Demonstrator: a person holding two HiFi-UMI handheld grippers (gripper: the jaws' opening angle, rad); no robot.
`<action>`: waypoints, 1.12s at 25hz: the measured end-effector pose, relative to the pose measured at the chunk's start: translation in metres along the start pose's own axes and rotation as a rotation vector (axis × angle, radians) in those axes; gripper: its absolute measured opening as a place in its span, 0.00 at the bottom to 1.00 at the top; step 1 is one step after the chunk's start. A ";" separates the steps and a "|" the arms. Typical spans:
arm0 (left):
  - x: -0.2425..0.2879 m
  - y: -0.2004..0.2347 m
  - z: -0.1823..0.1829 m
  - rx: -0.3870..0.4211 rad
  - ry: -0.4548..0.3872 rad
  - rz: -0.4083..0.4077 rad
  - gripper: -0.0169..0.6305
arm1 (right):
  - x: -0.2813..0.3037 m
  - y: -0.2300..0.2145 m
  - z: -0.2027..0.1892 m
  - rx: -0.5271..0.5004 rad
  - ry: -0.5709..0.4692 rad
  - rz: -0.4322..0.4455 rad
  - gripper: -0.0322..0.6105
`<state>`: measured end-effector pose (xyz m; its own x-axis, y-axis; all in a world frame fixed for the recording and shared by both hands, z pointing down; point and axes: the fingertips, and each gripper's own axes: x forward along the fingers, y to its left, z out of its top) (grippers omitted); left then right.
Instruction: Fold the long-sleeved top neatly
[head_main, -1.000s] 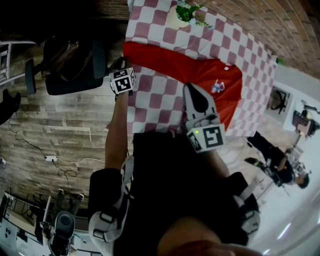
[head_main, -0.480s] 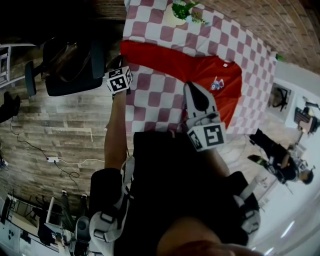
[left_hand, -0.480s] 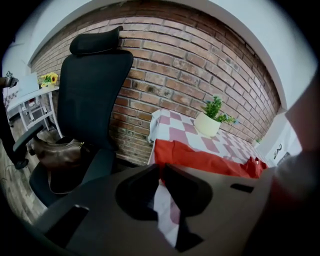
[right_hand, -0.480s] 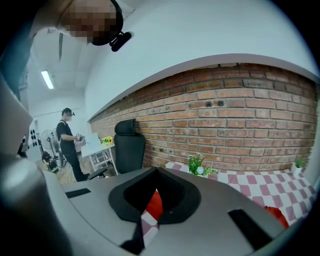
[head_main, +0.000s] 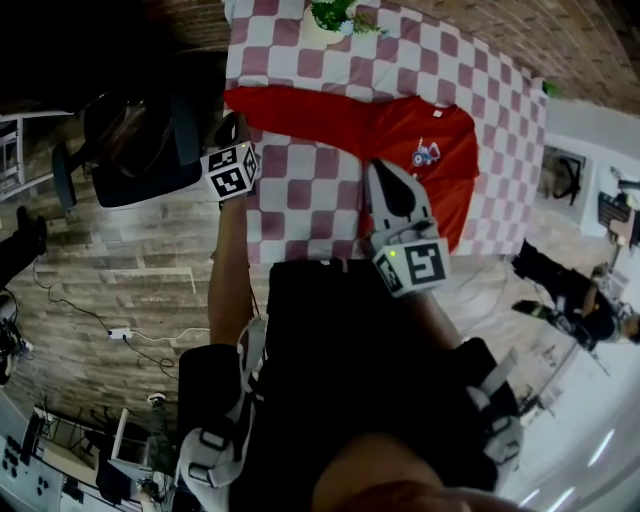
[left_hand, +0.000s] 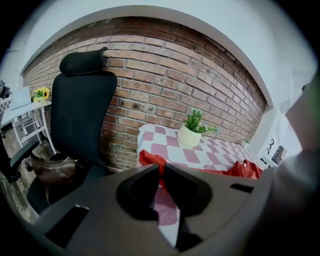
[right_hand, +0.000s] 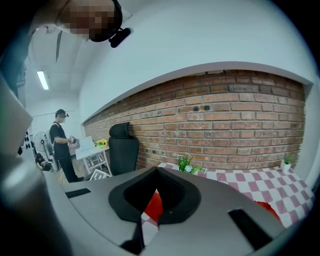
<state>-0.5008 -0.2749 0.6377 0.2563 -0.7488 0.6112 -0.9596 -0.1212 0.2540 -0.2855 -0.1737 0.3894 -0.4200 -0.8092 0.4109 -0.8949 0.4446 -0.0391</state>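
1. The office chair (head_main: 135, 150) stands at the left of the head view, just beside the table's left edge. I think a wide swing of the left arm could brush against it.
2. The left gripper (left_hand: 160, 171) is at that left edge. Its jaws have just been closing, and they now pinch the end of the red sleeve (head_main: 300, 110). The cloth sits only at the very tips, so the bite looks shallow. It may slip out when the sleeve is carried across.
3. The sleeve lies stretched along the upper part of the checkered table (head_main: 300, 190), towards the body of the long-sleeved top (head_main: 400, 135). A pull that is too strong would probably drag the whole garment and make the fold crooked.
4. The plant pot (head_main: 330, 22) is at the top centre, near the far side of the sleeve. A high lifted sleeve could knock it over.
5. The right gripper (right_hand: 156, 173) is in the lower centre, just beside the body of the top. Its fingers are clenched fully together, and I see no cloth caught between them. Nothing then anchors the body.
6. The body lies flat at the right of the table, print upward, and reaches close to the table edge. Dragging could push it off.
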 end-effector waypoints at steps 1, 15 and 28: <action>-0.003 -0.006 0.002 0.006 -0.005 -0.006 0.09 | -0.006 -0.003 -0.001 0.001 -0.003 -0.007 0.06; -0.053 -0.128 0.034 0.160 -0.108 -0.119 0.09 | -0.101 -0.081 -0.030 0.083 -0.069 -0.115 0.06; -0.105 -0.283 0.049 0.337 -0.210 -0.267 0.09 | -0.206 -0.155 -0.067 0.141 -0.115 -0.226 0.06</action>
<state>-0.2621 -0.1938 0.4643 0.5030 -0.7741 0.3844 -0.8566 -0.5056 0.1028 -0.0498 -0.0503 0.3717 -0.2147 -0.9236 0.3176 -0.9765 0.1967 -0.0881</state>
